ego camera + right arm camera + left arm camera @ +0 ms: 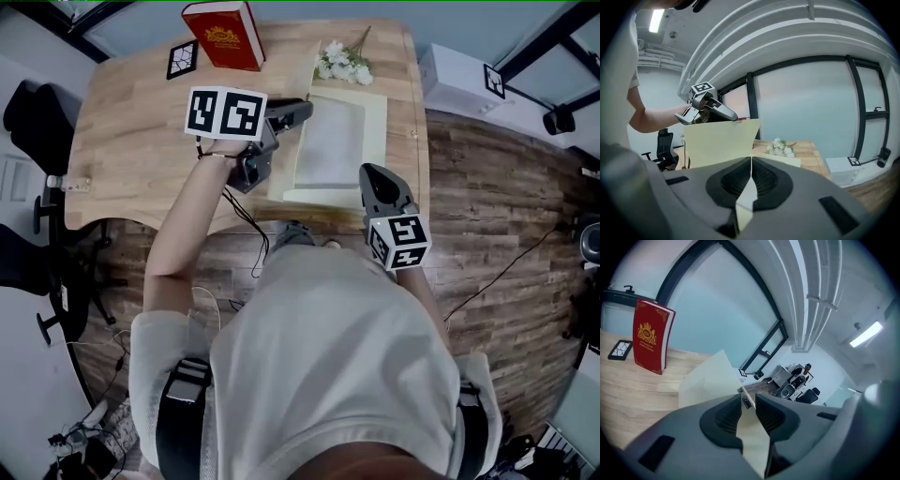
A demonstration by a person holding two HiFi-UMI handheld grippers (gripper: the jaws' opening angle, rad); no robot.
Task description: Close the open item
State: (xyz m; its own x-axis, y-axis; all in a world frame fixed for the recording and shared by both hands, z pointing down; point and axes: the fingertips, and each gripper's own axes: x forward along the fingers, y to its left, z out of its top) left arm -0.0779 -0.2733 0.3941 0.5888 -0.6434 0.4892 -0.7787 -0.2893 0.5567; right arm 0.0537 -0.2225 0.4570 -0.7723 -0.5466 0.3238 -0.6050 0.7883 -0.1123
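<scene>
A pale wooden table (122,159) with a curved front edge stands on a floor (497,197) of dark wood-look planks. A black office chair (33,122) sits at the table's left end, and a white box (450,80) stands just beside its right end. A thin cable (506,267) trails over the planks. Tall windows (806,108) in dark frames run behind the table, their glass pale and even. White pipes (820,296) cross the ceiling (754,28), where a long lamp (866,333) glows. Further off stand what may be more chairs (801,390).
</scene>
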